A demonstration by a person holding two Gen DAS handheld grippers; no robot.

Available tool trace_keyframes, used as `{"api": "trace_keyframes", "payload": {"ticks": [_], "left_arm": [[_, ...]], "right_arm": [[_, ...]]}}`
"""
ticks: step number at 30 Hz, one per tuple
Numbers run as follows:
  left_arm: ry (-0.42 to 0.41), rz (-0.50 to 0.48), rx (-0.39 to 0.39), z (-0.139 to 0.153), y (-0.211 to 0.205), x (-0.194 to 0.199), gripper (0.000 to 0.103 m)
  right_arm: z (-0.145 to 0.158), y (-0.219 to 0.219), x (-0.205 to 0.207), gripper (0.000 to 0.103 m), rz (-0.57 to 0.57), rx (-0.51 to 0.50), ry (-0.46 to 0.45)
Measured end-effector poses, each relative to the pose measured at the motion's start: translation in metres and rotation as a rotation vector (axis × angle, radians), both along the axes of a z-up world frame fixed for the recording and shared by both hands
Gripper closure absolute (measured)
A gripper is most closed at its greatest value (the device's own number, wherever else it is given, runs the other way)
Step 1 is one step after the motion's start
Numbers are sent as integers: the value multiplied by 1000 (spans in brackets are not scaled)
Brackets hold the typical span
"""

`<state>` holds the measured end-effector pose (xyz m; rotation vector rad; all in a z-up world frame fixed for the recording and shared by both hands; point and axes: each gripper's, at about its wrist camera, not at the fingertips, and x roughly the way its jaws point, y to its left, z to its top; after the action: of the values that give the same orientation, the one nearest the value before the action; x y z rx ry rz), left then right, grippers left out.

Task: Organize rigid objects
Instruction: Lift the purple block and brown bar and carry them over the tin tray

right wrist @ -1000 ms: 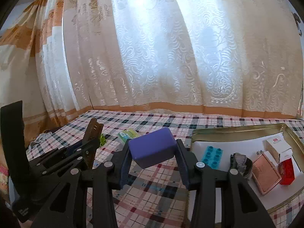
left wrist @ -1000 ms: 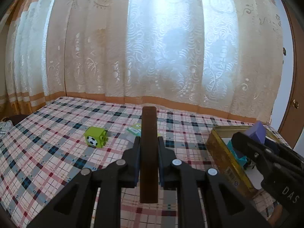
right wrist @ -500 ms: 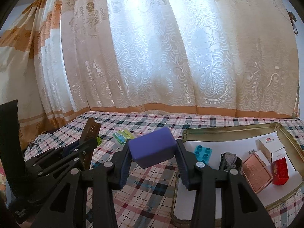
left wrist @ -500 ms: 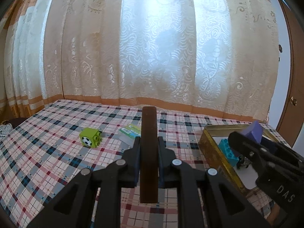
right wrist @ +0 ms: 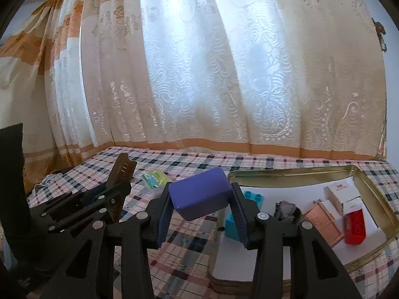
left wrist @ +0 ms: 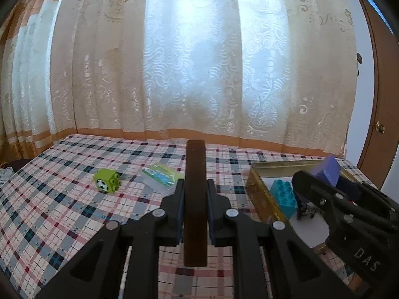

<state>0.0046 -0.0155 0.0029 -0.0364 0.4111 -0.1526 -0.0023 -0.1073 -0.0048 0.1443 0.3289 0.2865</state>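
On the table (left wrist: 62,214), cube (left wrist: 106,184) lies left of packet (left wrist: 161,176) — tin (right wrist: 374,186) well right, holding small boxes (right wrist: 341,194).

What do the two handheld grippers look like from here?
Both the left gripper and the right gripper are matte black plastic, each with two angular fingers carrying triangular cut-outs and round silver rivets. The inner faces of the jaws are lined with dark blue ribbed pads. White letters "DAS" mark the right gripper's body. No cables, hands or sleeves show.
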Motion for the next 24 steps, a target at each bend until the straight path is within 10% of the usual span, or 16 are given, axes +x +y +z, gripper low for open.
{"api": "trace_keyframes", "payload": {"ticks": [24], "left_arm": [[-30,-119,31,13,-73,-5,89]], "right_arm": [[-2,-67,-7,56,-146,30,3]]}}
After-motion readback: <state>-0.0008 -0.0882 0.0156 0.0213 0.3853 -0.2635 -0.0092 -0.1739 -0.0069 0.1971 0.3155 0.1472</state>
